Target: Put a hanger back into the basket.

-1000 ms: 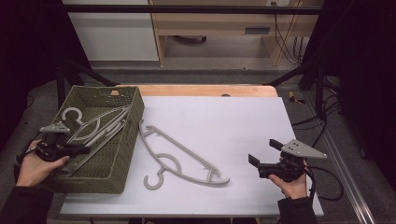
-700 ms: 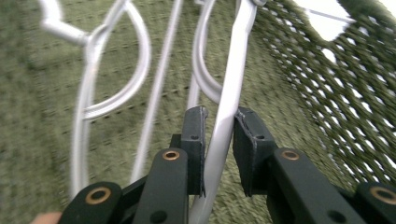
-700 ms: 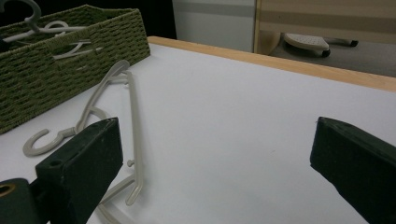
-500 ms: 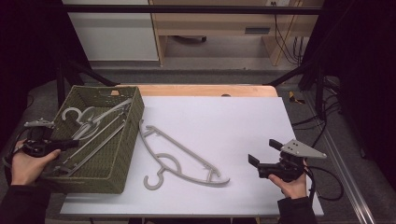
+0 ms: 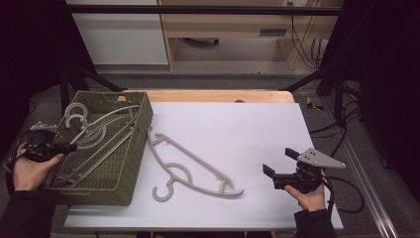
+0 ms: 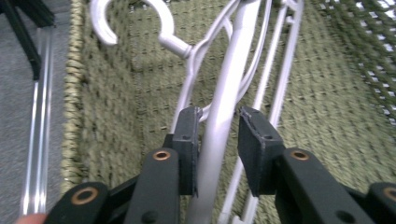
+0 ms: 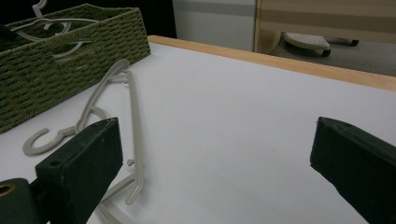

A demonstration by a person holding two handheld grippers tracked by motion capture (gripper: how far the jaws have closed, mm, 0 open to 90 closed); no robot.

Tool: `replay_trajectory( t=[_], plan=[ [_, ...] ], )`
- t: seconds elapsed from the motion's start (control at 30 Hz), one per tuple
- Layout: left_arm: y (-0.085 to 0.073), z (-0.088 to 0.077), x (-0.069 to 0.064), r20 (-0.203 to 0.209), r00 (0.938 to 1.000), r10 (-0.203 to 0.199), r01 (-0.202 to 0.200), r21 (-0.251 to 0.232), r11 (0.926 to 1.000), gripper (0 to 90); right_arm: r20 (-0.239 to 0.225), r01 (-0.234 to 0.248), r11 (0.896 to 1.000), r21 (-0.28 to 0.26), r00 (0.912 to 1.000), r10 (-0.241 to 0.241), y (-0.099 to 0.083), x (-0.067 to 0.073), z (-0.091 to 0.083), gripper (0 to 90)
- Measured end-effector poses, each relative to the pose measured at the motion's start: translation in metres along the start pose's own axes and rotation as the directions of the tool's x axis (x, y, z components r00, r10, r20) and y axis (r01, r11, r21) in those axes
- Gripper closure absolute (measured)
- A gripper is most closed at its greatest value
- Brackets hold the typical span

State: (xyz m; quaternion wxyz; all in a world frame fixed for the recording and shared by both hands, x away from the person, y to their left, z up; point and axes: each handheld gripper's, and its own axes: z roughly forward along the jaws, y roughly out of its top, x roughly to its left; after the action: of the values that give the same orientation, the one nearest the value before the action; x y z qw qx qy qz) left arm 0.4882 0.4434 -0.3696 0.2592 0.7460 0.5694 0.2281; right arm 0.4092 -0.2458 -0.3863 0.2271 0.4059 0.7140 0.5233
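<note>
The left gripper (image 6: 217, 135) reaches over the near-left rim of the green woven basket (image 5: 130, 163), and its fingers (image 6: 187, 144) have just been opening: a pale grey plastic hanger (image 6: 223, 112) lying in the basket runs between them, close against one pad and clear of the other. The right gripper (image 5: 278, 168) hovers over the white bench (image 5: 237, 129) at its near right, fingers wide apart and empty, with another grey hanger (image 5: 190, 166) lying flat on the bench beside the basket.
</note>
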Motion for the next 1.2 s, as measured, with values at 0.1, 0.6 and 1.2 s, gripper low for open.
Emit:
replay_trajectory(
  t=[0.1,0.6,1.2],
  plan=[
    [-0.001,0.002,0.002,-0.015,0.9999,0.002,-0.002,0.003,1.0000,66.6,0.002,-0.004,1.000,-0.005,1.0000,0.004,0.000,0.000,0.000,2.6],
    [-0.004,-0.002,0.003,-0.069,0.9975,0.018,-0.022,-0.058,0.9981,55.4,-0.001,0.002,1.000,0.001,1.0000,-0.002,0.000,0.000,0.000,2.6],
    [0.001,-0.038,-0.055,0.156,0.9807,0.118,-0.063,-0.318,0.9461,34.9,0.001,-0.003,1.000,-0.006,1.0000,0.003,0.001,0.001,-0.001,2.6]
  ],
)
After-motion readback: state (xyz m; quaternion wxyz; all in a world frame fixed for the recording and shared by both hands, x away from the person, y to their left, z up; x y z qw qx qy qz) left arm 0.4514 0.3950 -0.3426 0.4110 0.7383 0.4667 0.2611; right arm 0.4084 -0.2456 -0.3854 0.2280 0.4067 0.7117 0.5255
